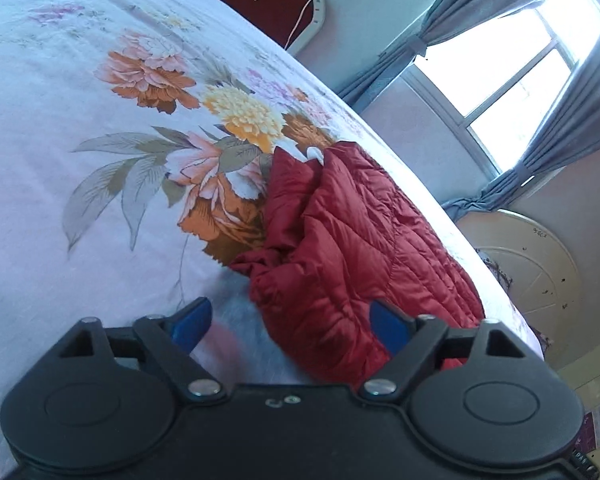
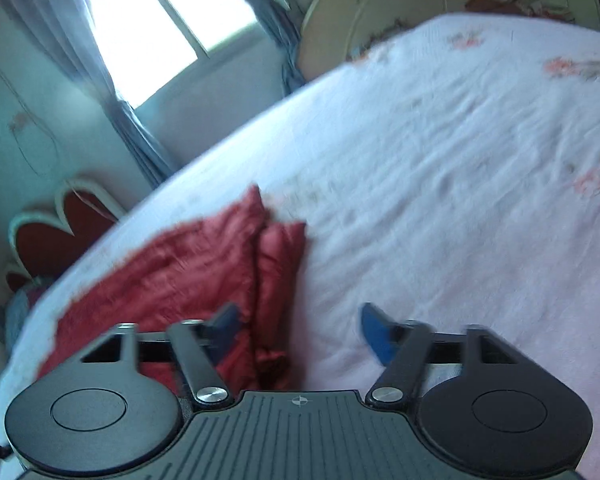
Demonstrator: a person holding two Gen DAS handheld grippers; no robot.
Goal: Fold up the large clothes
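Both wrist cameras look down at a slant, close over the bed (image 1: 80,208). Each faces the window (image 2: 140,28) wall. They share the red jacket (image 1: 340,240).

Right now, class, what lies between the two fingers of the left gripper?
In the left wrist view, the left gripper stands open. Between its fingers show bare bed sheet and the near edge of the red jacket; neither finger grips it.

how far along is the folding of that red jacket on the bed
Done: the red quilted jacket lies gathered into a compact bundle near the edge of the floral bedsheet, layers doubled over. In hand: nothing; the left hand-held gripper and right hand-held gripper are both open and gripping no fabric. Left: the bundle looks lumpy, so it probably needs squaring up or one more fold.
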